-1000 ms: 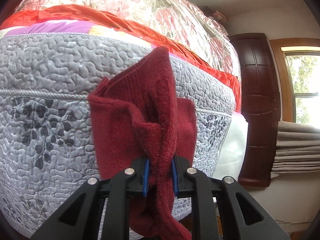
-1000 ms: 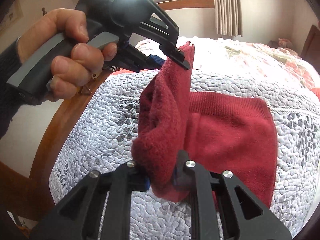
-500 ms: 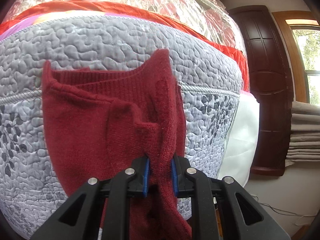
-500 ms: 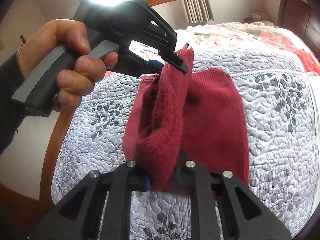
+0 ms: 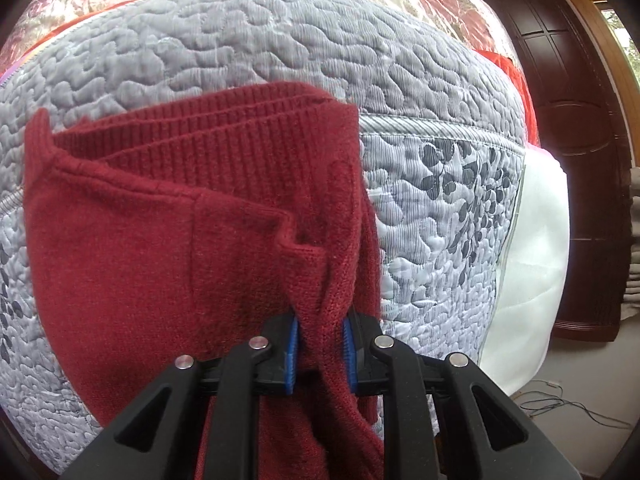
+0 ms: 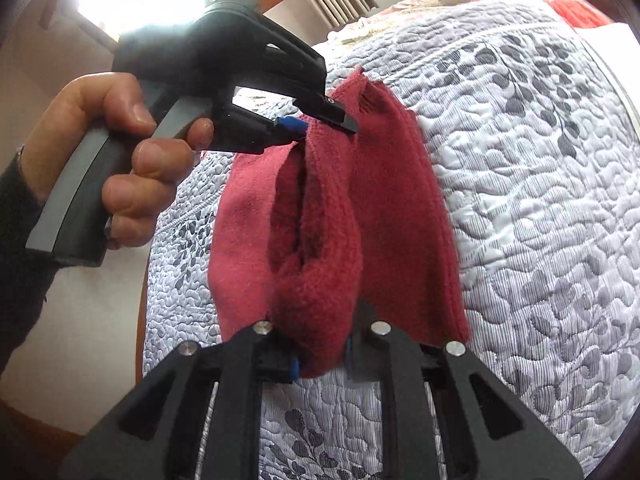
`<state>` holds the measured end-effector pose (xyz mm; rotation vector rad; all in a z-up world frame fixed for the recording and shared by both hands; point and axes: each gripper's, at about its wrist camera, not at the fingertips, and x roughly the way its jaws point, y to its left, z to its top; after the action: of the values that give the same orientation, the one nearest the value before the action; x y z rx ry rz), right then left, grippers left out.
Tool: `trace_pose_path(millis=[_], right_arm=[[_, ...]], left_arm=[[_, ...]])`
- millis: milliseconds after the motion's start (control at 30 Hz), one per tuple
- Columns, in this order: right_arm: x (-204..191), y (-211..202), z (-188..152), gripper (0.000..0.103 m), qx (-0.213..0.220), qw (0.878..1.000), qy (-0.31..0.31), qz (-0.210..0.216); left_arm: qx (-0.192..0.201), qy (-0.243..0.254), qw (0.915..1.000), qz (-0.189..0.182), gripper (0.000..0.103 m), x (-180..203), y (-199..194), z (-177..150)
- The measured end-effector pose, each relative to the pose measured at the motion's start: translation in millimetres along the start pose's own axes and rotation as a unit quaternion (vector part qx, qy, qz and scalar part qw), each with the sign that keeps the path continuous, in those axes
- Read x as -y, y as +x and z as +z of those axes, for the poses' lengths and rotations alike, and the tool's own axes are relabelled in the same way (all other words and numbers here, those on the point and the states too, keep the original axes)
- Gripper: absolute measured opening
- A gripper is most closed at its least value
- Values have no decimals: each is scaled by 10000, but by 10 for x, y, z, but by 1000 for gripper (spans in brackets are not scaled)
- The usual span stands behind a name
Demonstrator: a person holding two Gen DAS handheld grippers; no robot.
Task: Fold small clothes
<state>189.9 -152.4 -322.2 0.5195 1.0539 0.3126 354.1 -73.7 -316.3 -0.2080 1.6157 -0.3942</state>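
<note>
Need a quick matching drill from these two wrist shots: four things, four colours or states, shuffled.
Things:
1. knit garment
2. quilt
3. left claw
4. wardrobe door

Descriptions:
A. grey, stitched, with a dark leaf print
B. dark brown wood, panelled
C. dark red, bunched up above the bed
D. shut on a ribbed edge of cloth, held in a hand

Pairs: 1-C, 2-A, 3-D, 4-B

The right claw is also shut on the knit garment, at the near end.
</note>
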Motion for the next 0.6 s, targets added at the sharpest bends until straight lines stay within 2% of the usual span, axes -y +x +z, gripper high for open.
trace_pose_path(millis=[33,100,133,200,267,367,433,533,600], right_arm=[[67,30,-12,14,-21,10000,53,66],[221,92,-60,15,-91,9995,232,201],[309,120,-94,16,-129,9988,346,327],[492,169,-159,26,-205,9958,626,636],[694,181,-224,50,-315,9912,973,839],[858,25,-239,50,-394,9884,1115,949],[816,-137,-166,50,-388,9902,940,953],[703,-293,80,50,-286,9922,673,1011],[664,-253,333,50,-274,9926,592,1020]], left_arm=[[71,21,10000,-11,25,15,10,-12],[323,136,9993,-95,43,63,-15,-25],[528,272,9981,-146,48,97,-80,-48],[886,539,9941,-317,59,161,-255,-107],[1161,705,9896,-475,66,142,-467,-214],[1276,794,9870,-570,69,-38,-727,-463],[1307,868,9859,-578,70,-187,-828,-689],[1342,937,9858,-373,71,-447,-851,-1065],[1332,1062,9850,-282,71,-543,-804,-1292]])
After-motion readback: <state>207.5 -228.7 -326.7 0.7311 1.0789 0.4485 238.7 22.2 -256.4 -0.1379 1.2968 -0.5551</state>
